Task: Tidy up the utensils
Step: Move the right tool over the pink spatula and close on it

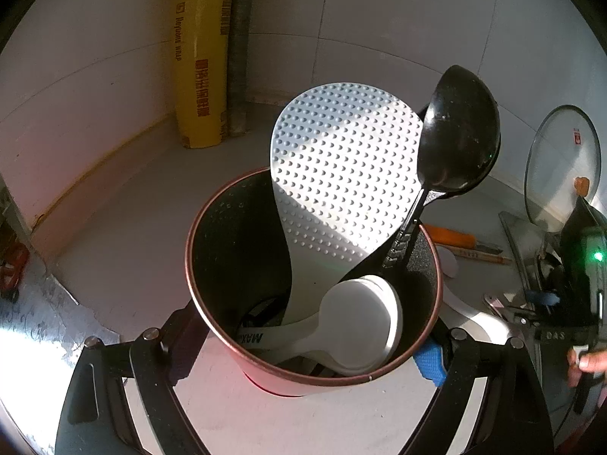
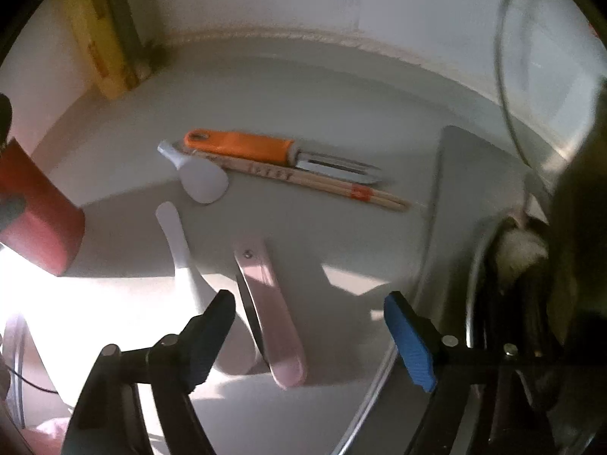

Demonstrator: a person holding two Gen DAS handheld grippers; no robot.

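We see the left tongs (image 1: 303, 345) closed around a red cup (image 1: 315, 379) that stands upright on the white worktop (image 1: 125, 265), one pad pressed to each side of its wall. Inside the cup a white dimpled rice paddle (image 1: 341, 178) stands blade up, a black ladle (image 1: 459, 136) leans against the right rim with its bowl uppermost, and a white spoon (image 1: 360, 326) lies tilted across the opening. Behind the cup a yellow roll of wrap (image 1: 201, 57) stands in the wall corner, and a glass lid (image 1: 561, 163) leans at the far right. In the right wrist view the right tongs (image 2: 309, 322) hang wide apart and hold nothing, just above a pink knife (image 2: 273, 318), whose long axis runs away from us, between the two pads. Just left of it a white spoon handle (image 2: 178, 250) lies nearly parallel, its bowl hidden under the left pad. Farther back an orange peeler (image 2: 265, 151) and a pair of chopsticks (image 2: 322, 184) lie side by side, running from left to right, blade and tips pointing right; a small white spoon (image 2: 201, 178) touches their left end. A metal tray edge (image 2: 447, 197) bounds the right side.
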